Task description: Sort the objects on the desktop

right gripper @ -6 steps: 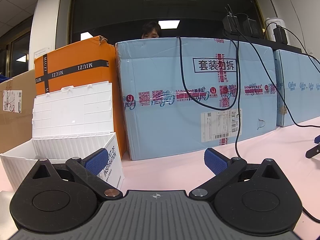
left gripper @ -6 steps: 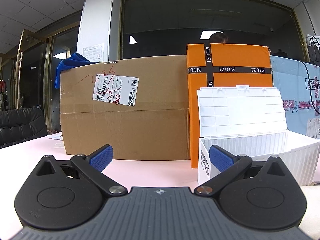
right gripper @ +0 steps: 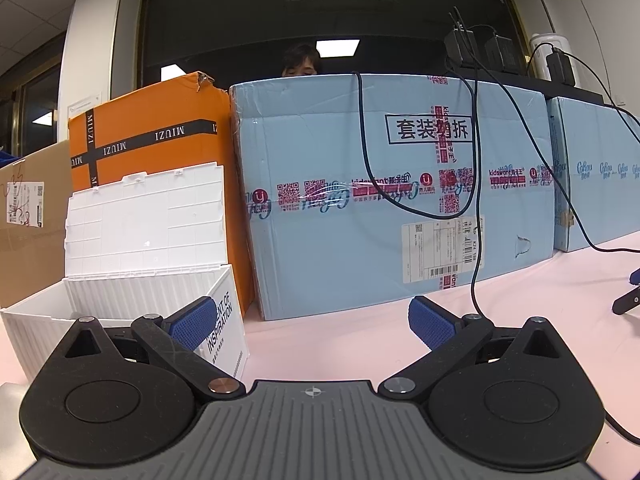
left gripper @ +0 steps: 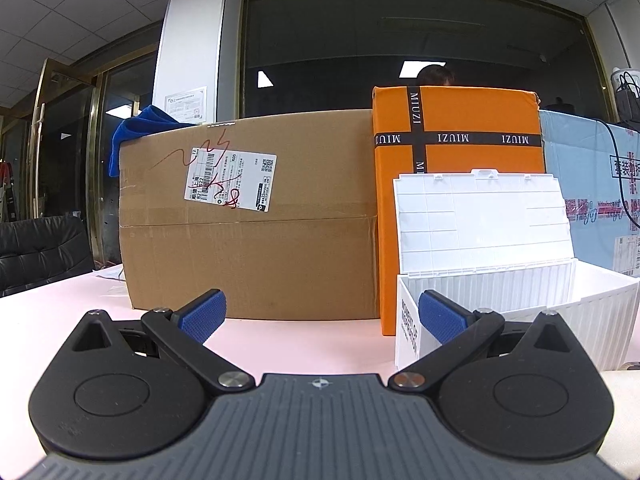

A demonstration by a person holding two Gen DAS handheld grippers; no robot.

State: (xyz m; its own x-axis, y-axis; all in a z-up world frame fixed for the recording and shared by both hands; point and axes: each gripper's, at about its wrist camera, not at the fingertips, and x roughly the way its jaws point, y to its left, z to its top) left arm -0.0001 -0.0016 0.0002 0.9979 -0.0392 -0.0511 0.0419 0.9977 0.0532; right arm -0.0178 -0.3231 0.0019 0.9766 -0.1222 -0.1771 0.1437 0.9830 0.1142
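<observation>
Your left tongs and right tongs both sit spread wide and hold nothing, low over the pink surface. The white storage box, lid up, stands on that surface against the orange box, between the two tongs.

The inside floor of the open white ribbed plastic storage box is hidden behind its front wall. A person's head shows only partly above the pale blue cardboard carton. A dark blue-tipped tool is cut off by the right edge.
</observation>
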